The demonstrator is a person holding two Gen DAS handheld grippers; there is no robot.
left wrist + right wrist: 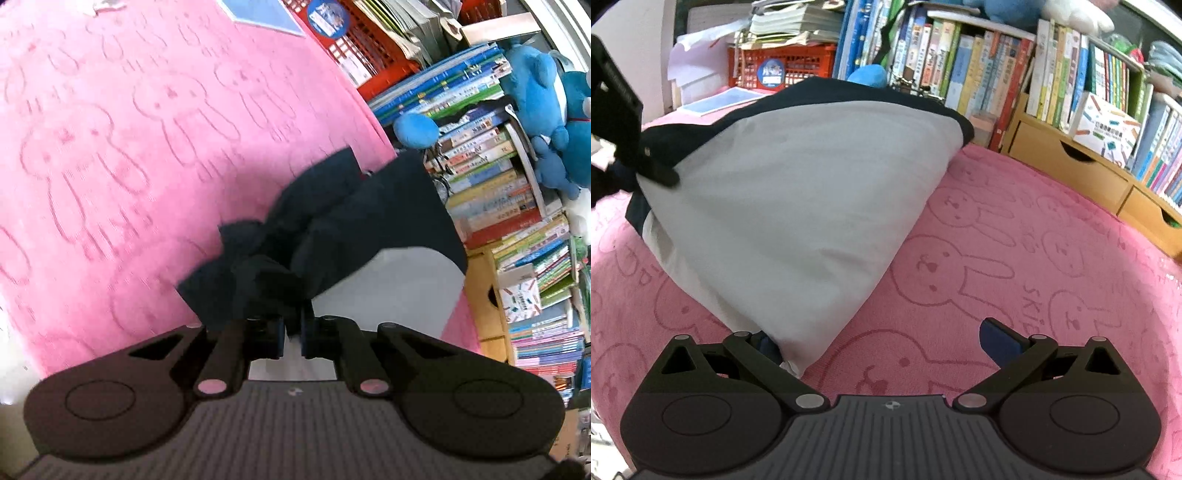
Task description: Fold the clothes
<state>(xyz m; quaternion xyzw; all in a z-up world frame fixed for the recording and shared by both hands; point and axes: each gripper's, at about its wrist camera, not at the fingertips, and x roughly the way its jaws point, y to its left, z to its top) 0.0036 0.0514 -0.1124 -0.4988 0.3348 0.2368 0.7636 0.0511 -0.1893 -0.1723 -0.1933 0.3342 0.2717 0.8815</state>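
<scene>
A white garment with dark navy sleeves and trim (798, 199) lies on a pink rabbit-pattern blanket (1015, 258). My left gripper (292, 332) is shut on a bunched navy part of the garment (295, 240) and holds it lifted. In the right wrist view the left gripper (635, 147) shows at the far left, gripping the garment's navy edge. My right gripper (882, 339) is open and empty. The garment's lower white corner (790, 354) lies beside its left finger, which is partly hidden. Its right fingertip (999, 341) is over bare blanket.
A red plastic crate (783, 68) with papers, rows of books (979, 70) and a wooden drawer unit (1071, 166) line the blanket's far edge. Blue plush toys (543, 96) sit on the book stacks. A blue-white sheet (720, 99) lies near the crate.
</scene>
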